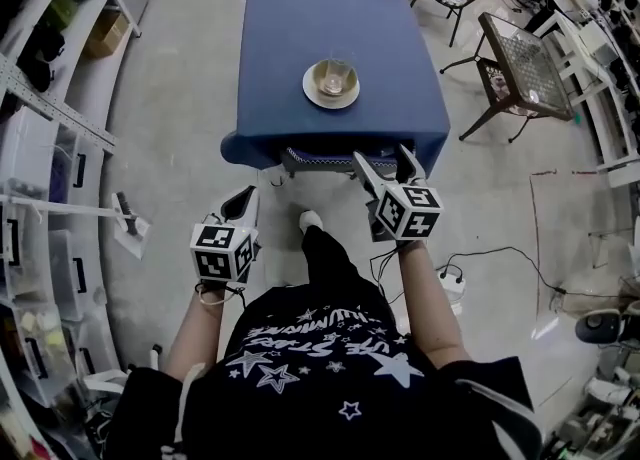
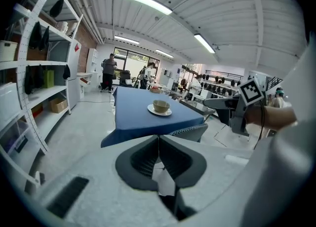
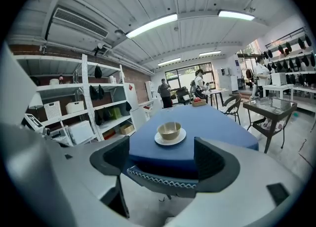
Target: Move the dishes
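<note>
A bowl (image 1: 333, 78) sat on a plate (image 1: 312, 96) on the desk (image 1: 290, 28), upper centre; left tongs (image 1: 245, 204) were pressed together, right tongs (image 1: 383, 158) spread.

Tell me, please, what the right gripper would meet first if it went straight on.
Likely the chair tucked under the table's near edge, seen between the right gripper's open jaws; the bowl lies farther on. Depth is unclear.

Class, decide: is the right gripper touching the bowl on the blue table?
Apart. The head view shows the right gripper at the front edge of the table, with bare cloth between it and the bowl on its plate.
</note>
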{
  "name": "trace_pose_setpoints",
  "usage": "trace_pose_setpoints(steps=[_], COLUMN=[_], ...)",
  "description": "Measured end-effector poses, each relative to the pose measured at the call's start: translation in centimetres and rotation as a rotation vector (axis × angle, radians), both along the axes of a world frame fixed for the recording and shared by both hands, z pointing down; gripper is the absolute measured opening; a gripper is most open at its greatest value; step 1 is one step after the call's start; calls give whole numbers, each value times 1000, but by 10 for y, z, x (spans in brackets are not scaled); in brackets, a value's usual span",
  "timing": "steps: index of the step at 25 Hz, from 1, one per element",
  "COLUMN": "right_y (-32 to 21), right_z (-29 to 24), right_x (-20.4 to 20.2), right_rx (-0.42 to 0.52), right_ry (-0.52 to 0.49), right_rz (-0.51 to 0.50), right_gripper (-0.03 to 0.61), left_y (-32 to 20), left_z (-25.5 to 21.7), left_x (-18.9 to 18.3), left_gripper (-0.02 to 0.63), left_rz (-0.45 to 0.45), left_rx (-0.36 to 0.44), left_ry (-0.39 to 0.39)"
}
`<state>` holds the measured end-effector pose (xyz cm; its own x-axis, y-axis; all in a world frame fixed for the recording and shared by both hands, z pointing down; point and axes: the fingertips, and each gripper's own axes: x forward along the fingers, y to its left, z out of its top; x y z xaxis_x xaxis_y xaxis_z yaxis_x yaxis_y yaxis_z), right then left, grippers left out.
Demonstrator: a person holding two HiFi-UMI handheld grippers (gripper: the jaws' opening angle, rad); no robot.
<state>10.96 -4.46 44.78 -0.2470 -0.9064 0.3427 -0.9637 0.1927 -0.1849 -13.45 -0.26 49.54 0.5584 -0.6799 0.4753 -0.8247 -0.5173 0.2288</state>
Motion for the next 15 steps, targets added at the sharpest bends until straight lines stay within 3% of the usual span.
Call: trace_pose_setpoints(steps=[8,15], right_y=[-83,-137], right_z=[1,8], right_x=[26,20], right_rx=[-20,-51], right_ry=[1,22], right_rz=[-54,-164], right_gripper=[383,382], left_y=[-77,-119], left_z=[-16,-19], left_x=[40,57], left_gripper=[20,20], left_rz=[-11,-37], left_rx=[21,5], left_ry=[-10,-41])
